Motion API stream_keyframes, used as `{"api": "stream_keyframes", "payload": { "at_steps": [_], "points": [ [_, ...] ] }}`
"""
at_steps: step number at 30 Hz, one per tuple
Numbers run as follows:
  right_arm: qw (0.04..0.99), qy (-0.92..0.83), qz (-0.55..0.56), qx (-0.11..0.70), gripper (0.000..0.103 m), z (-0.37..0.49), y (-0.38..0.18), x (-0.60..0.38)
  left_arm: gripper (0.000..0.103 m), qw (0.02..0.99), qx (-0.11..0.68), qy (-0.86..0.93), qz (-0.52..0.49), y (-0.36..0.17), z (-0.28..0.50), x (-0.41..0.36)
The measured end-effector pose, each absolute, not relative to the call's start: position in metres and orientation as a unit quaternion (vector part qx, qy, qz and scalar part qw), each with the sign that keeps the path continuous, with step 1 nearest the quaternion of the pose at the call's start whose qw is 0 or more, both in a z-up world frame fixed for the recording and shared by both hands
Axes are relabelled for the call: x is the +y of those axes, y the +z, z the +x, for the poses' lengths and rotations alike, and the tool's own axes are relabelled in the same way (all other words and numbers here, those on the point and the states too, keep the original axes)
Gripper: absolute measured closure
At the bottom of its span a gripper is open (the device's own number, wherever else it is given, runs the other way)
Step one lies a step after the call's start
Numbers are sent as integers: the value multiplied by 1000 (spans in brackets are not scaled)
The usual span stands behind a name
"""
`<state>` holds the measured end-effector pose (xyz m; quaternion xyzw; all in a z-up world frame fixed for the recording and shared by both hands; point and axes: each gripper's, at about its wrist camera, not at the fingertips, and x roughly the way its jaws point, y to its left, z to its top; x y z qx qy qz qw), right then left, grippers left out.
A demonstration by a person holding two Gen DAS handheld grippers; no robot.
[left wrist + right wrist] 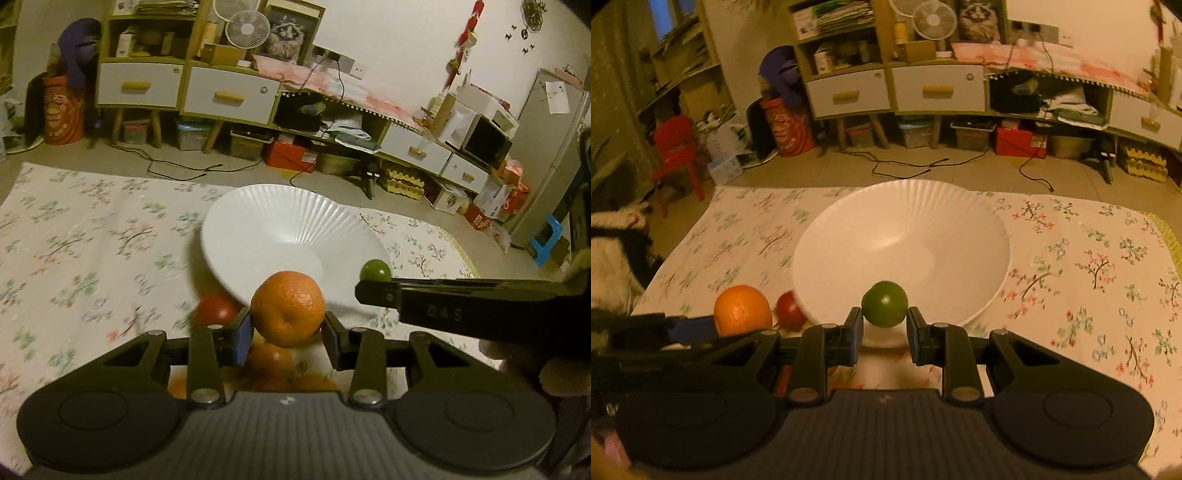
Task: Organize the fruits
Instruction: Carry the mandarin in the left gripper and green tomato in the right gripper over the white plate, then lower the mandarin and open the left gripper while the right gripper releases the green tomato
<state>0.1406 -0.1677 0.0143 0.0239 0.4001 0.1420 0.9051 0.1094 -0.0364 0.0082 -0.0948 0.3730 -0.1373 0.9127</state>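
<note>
Seemingly orange [288, 309] between left gripper [288, 334] pads

right gripper [373, 291] finger, mid-right of left wrist view: raised letters "DAS", faint, poss. part of a longer word
orange bag [61, 110], upper left by shelf unit: printed logo, blurred, unreadable
paper on fridge [557, 96], upper right: too small to read
other labels: none legible

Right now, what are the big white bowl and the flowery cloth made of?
The big white ribbed bowl looks like glazed ceramic, perhaps melamine: smooth, softly shiny, with fine ridges. The flowery tablecloth seems a thin printed fabric, though possibly plastic-coated: matte, with slight wrinkles.
</note>
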Motion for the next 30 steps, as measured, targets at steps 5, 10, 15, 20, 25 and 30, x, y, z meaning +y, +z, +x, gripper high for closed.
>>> {"api": "stream_keyframes", "payload": {
  "at_steps": [5,10,15,20,25,30],
  "points": [
    [907,126,25,402,81,163,7,-174,67,912,377,-145,-73,0,129,-51],
    [904,116,19,410,81,179,-1,-179,67,907,389,-146,-64,-8,147,-59],
    [903,100,16,417,81,193,-7,-184,67,908,390,-143,-52,-10,156,-64],
    [902,95,16,420,81,201,-10,-187,67,907,395,-138,-45,-12,164,-65],
    [902,95,10,420,81,201,-10,-182,67,909,394,-135,-32,-14,170,-67],
    [902,96,4,420,81,202,-10,-179,67,907,399,-131,-33,-15,173,-67]
  ]
}}
